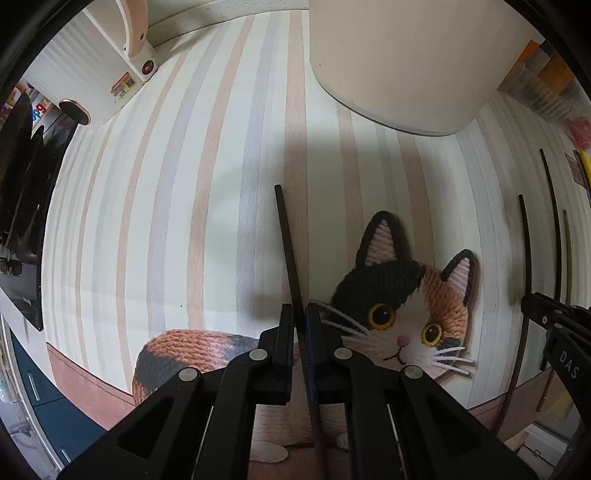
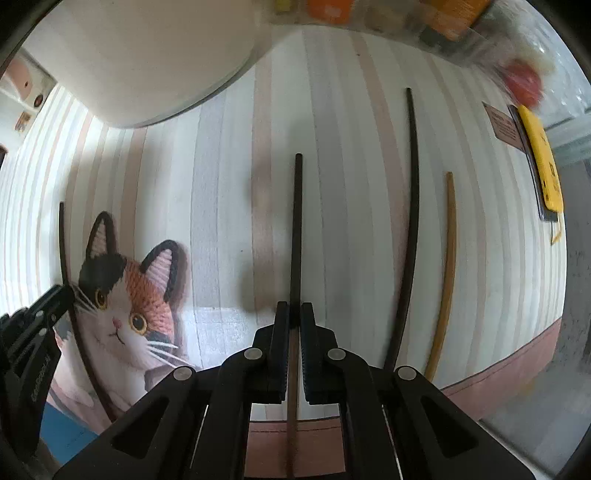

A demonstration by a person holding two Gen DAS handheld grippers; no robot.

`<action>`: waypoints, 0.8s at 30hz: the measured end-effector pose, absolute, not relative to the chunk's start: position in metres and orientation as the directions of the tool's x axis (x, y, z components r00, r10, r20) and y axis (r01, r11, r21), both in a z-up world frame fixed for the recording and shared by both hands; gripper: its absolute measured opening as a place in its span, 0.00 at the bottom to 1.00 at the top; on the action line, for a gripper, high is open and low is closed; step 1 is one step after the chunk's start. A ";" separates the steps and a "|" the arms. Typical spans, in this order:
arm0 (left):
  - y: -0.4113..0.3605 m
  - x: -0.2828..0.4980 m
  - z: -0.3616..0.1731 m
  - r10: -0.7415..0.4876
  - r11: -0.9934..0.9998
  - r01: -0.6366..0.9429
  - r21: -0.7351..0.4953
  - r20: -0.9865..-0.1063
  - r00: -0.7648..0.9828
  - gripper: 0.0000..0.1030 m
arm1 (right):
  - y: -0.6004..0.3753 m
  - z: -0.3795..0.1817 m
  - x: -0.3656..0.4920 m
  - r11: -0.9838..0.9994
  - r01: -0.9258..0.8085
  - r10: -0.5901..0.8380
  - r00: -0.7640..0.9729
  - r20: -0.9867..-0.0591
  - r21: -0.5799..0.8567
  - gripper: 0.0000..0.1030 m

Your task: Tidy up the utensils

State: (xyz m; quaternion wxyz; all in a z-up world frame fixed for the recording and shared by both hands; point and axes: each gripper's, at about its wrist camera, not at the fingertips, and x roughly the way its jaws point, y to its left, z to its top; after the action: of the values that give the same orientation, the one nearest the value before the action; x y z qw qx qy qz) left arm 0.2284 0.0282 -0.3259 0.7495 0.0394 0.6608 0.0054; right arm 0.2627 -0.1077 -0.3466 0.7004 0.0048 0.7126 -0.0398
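Observation:
My left gripper (image 1: pixel 300 314) is shut on a dark chopstick (image 1: pixel 286 236) that points forward over the striped mat (image 1: pixel 166 221). My right gripper (image 2: pixel 294 312) is shut on another dark chopstick (image 2: pixel 297 221). A second dark chopstick (image 2: pixel 410 221) and a light brown chopstick (image 2: pixel 445 266) lie on the mat to its right. The left wrist view shows these chopsticks (image 1: pixel 526 258) at the right, beside the right gripper (image 1: pixel 554 321). The left gripper (image 2: pixel 33 325) shows at the left edge of the right wrist view. A cream round container (image 1: pixel 402 62) stands ahead.
A cat picture (image 1: pixel 406 310) is printed on the mat. A white appliance (image 1: pixel 99 70) stands at the back left. A yellow item (image 2: pixel 543 158) and plastic-wrapped packets (image 2: pixel 461 26) lie at the right. The mat's pink border (image 2: pixel 509 362) marks its near edge.

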 end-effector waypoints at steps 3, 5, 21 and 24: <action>0.023 0.230 -0.326 0.071 0.996 0.048 0.078 -0.990 0.124 0.04 | -0.112 -0.351 0.273 0.998 0.059 -0.031 -0.049 -0.998 -0.034 0.06; 0.021 0.231 -0.327 0.075 0.996 0.048 0.081 -0.990 0.120 0.04 | -0.113 -0.354 0.279 0.998 0.051 -0.021 -0.072 -0.997 -0.025 0.07; 0.024 0.243 -0.320 0.086 0.996 -0.007 0.086 -0.988 0.131 0.03 | -0.136 -0.355 0.302 0.996 0.084 0.044 -0.048 -0.998 0.040 0.06; 0.031 0.243 -0.302 0.090 0.996 -0.023 0.087 -0.981 0.173 0.03 | -0.137 -0.339 0.299 0.995 0.081 0.050 0.010 -0.999 0.050 0.05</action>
State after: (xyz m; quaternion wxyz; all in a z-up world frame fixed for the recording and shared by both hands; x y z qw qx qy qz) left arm 0.2428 0.0306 -0.3020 0.7654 0.0258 0.6420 0.0369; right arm 0.2994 -0.1370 -0.3392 0.7091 0.0463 0.7035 -0.0109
